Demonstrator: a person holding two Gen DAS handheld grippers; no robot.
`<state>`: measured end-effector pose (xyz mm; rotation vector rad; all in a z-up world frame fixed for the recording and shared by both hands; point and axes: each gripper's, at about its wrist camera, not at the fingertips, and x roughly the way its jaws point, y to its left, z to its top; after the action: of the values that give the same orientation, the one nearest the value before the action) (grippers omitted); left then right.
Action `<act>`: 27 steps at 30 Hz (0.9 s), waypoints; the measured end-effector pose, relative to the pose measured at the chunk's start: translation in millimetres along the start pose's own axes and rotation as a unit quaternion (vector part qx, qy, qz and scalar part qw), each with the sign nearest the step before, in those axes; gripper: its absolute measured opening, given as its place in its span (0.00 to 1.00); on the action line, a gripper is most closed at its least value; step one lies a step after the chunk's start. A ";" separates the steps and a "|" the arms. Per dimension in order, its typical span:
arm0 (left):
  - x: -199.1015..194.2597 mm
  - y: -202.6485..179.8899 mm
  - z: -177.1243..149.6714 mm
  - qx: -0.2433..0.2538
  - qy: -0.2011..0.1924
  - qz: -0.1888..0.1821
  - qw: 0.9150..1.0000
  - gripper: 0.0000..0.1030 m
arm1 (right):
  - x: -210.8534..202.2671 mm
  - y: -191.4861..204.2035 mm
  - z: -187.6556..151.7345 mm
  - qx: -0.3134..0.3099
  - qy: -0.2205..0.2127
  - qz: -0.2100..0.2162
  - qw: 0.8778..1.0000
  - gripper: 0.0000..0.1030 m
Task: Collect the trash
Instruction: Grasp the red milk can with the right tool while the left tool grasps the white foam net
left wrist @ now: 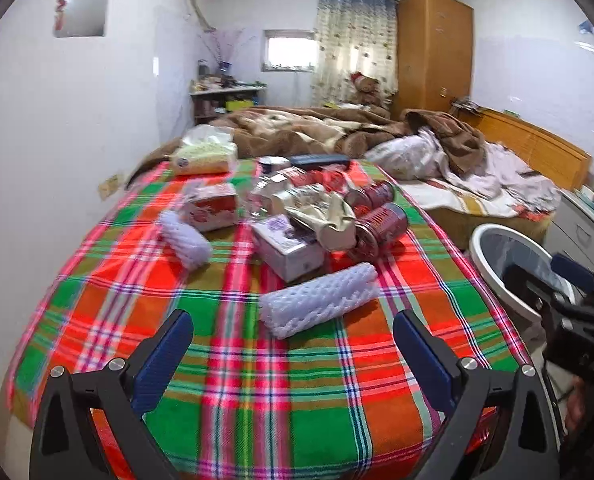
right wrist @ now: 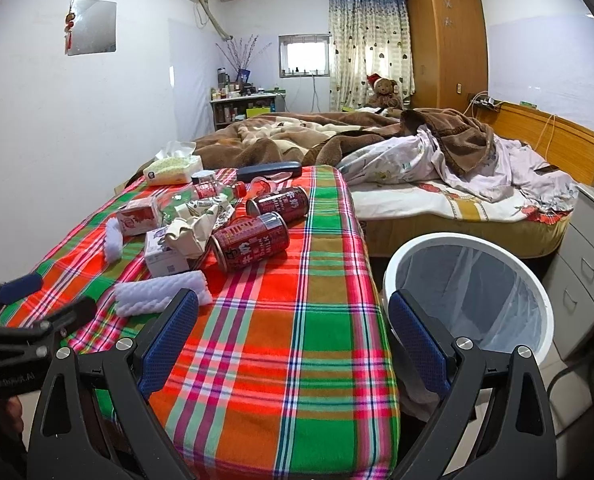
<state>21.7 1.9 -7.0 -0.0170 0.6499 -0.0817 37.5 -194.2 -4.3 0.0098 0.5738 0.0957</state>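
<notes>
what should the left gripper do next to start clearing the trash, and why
Probably ease the left gripper forward and down onto the white foam net. Its jaws stand open and empty, the net lies nearest on the plaid cloth, just ahead and between them, and the lined white bin waits beside the table for the drop.

In the left wrist view the round white bin with its clear liner (left wrist: 497,264) is half covered by the black frame of the right tongs (left wrist: 569,280), and its right side is hidden. The small bottles on the far wooden shelf (right wrist: 245,110) are too small to identify. The crumpled cream wrapper (right wrist: 191,232) hides part of the white carton (right wrist: 163,254) beneath it.
</notes>
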 end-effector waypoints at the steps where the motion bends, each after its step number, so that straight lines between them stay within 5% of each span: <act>1: 6.8 1.5 0.2 0.003 0.005 -0.010 1.000 0.99 | 4.5 0.3 1.6 0.001 0.001 0.000 1.000 0.95; 15: 82.2 0.2 17.3 0.088 0.054 -0.033 0.994 0.90 | 84.7 12.3 30.8 0.032 0.046 0.028 0.998 0.94; 27: 123.3 3.2 20.0 0.081 0.111 -0.084 0.987 0.74 | 134.4 22.7 41.5 0.065 0.106 0.037 0.991 0.81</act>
<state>131.8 -5.1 -65.6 0.0956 0.8633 -0.3026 170.4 -158.3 -41.4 0.1498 0.7925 0.1322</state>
